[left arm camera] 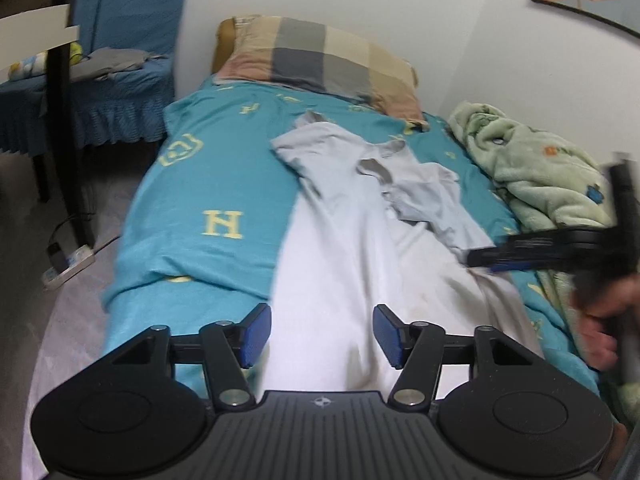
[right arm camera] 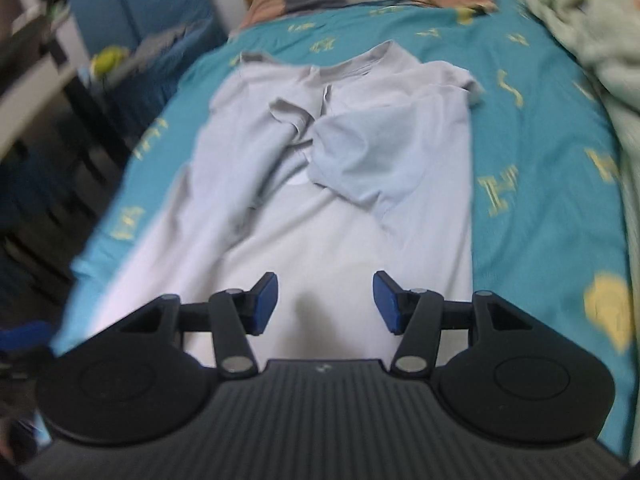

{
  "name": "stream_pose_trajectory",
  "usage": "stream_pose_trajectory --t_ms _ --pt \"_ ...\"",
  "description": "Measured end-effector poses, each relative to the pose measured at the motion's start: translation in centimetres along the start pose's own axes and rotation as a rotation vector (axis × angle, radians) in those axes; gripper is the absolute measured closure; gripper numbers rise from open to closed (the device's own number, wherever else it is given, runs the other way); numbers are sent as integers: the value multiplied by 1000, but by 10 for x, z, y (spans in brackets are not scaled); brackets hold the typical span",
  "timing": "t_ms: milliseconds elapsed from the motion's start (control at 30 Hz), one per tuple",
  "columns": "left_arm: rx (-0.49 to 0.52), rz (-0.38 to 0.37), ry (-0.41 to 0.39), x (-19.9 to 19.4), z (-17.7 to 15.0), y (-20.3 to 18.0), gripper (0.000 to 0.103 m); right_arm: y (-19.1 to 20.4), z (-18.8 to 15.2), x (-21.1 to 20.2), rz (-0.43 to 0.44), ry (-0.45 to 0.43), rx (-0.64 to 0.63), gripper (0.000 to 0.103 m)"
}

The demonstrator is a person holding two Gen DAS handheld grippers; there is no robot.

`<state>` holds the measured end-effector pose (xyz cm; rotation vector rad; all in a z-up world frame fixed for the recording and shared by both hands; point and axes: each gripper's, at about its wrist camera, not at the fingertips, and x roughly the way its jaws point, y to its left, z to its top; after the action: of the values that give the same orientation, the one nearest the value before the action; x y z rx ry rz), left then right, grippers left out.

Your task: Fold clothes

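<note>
- Pale grey cotton T-shirt (right arm camera: 340, 184) lies spread on the teal bedsheet with yellow letter prints (left arm camera: 208, 184), its long axis running away from both tools: hem at the near edge of the bed, collar (right arm camera: 376, 54) at the far end toward the checked pillow (left arm camera: 320, 56).
- Its sleeves are turned inward over the chest, and the one on the right (right arm camera: 380, 160) forms a rumpled flap across the body, so the shirt looks already narrowed into a long strip.
- The left gripper (left arm camera: 322, 336) has its blue pads spread wide and holds nothing; it sits over the hem, toward the shirt's left side.
- The right gripper (right arm camera: 325, 304) is likewise spread and empty, centred over the hem in its own view. In the left view its fingers (left arm camera: 520, 252) show blurred at the shirt's right edge, partway up the body, so whether they touch the cloth I cannot tell.
- Both tools are near the hem and far from the collar, so the likely next move is to pinch the hem corners and carry them forward along the shirt's length.
- A green fleece blanket (left arm camera: 540, 172) is bunched just beside the right edge and could get in the way.
</note>
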<state>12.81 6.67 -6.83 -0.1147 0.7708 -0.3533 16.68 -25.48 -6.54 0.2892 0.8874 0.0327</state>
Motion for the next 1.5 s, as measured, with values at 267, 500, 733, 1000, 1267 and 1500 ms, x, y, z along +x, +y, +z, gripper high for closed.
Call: stream_pose_trajectory --t_ms 267,500,733,1000,1267,1500 --pt "10 16 239 -24 -17 23 35 -10 -87 -103 -18 91 161 47" --pt "96 -13 468 -37 -53 33 36 -5 -141 -120 -13 273 248 44" --pt "249 6 635 -34 -73 7 64 -4 -160 -110 -63 369 249 44" --pt "441 13 593 -71 -72 -45 101 -7 -164 -104 -46 404 263 44" --pt "431 -57 632 -67 -93 -86 91 -2 -166 -98 -12 445 228 44" --pt "267 -41 618 -59 -81 -48 36 -2 -167 -93 12 473 227 42"
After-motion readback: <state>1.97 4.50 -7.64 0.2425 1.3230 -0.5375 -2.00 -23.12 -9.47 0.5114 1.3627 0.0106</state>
